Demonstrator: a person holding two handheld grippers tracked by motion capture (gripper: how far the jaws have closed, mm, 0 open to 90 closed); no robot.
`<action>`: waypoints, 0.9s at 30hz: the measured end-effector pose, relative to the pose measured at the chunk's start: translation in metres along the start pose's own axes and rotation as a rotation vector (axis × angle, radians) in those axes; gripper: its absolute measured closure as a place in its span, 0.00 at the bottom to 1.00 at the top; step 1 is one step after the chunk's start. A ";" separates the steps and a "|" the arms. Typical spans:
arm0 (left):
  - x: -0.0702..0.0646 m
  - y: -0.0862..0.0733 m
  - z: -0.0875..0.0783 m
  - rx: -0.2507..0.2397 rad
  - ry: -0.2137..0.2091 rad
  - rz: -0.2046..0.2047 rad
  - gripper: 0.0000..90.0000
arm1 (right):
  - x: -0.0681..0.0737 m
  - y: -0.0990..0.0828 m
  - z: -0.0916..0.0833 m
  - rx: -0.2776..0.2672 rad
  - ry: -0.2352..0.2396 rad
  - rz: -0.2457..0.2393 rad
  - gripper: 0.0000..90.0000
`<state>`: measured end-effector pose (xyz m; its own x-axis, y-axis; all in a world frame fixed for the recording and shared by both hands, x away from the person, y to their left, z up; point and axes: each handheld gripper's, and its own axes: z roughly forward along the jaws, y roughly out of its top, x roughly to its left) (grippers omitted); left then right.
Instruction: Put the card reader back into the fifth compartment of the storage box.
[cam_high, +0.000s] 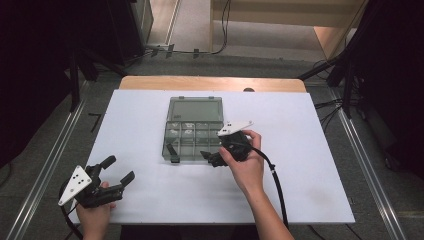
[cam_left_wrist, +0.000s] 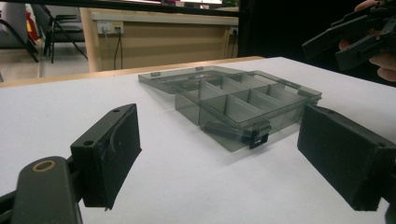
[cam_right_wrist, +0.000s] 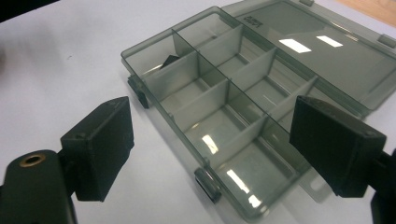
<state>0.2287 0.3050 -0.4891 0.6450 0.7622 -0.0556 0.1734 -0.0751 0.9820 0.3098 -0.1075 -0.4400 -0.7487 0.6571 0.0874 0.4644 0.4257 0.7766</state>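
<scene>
1. left gripper (cam_high: 117, 170) sits low at the near left, held in the left hand (cam_high: 95, 212), jaws spread wide.
2. right gripper (cam_high: 207, 157) points left from the right hand (cam_high: 245, 165), jaws apart, nothing between.

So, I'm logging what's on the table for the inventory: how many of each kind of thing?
Smoky clear compartment box, lid open: 1
Small black piece in a corner compartment: 1
Hand-held grippers: 2, left gripper and right gripper, both open
Total: 4
</scene>
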 end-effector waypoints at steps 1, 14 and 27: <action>0.000 0.000 0.000 0.001 0.000 0.000 0.15 | -0.001 -0.002 -0.002 -0.003 -0.005 0.002 0.14; 0.000 0.000 0.000 0.001 0.000 0.002 0.15 | -0.015 -0.029 -0.028 -0.031 -0.041 0.039 0.14; -0.001 0.000 0.000 0.002 0.001 0.006 0.15 | -0.026 -0.060 -0.053 -0.077 -0.089 0.053 0.14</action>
<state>0.2280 0.3045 -0.4891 0.6450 0.7626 -0.0490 0.1709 -0.0815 0.9819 0.2763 -0.1829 -0.4558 -0.6775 0.7315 0.0770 0.4622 0.3419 0.8182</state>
